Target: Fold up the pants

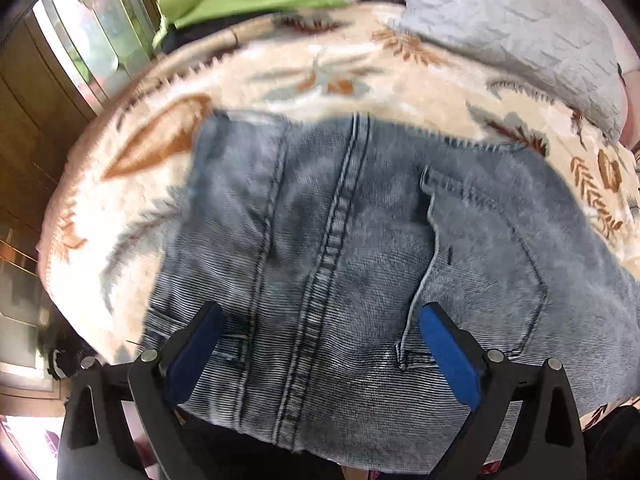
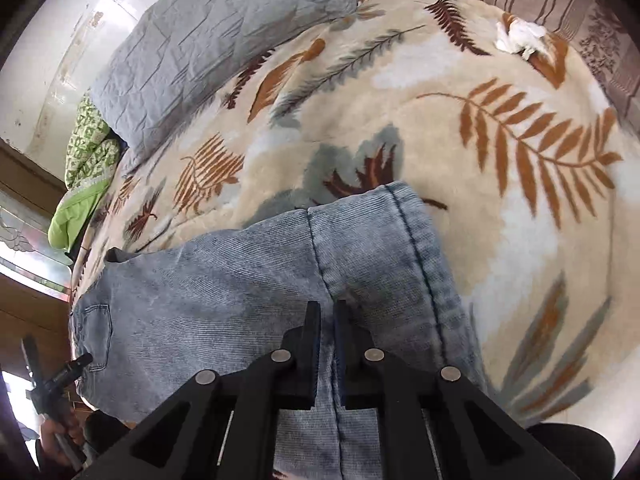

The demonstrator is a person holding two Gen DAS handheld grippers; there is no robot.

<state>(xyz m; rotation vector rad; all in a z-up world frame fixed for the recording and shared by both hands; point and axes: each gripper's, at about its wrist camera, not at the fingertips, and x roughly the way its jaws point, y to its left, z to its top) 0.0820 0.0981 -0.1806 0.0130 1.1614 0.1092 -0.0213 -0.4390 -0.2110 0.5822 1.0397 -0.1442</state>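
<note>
I am pinching the soft, heavy jeans [image 2: 240, 280] in my right gripper [image 2: 327, 312] at the leg hem, my left gripper [image 1: 320, 320] hanging wide, empty, above the waistband.

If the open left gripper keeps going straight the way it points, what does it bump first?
Most likely the jeans. The left gripper points down at the denim, near the middle seam, with nothing visible in between; depth is hard to judge.

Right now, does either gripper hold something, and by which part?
The right gripper is shut on the jeans, pinching the denim beside a leg seam near the folded edge. The left gripper is open above the seat of the jeans, holding nothing.
</note>
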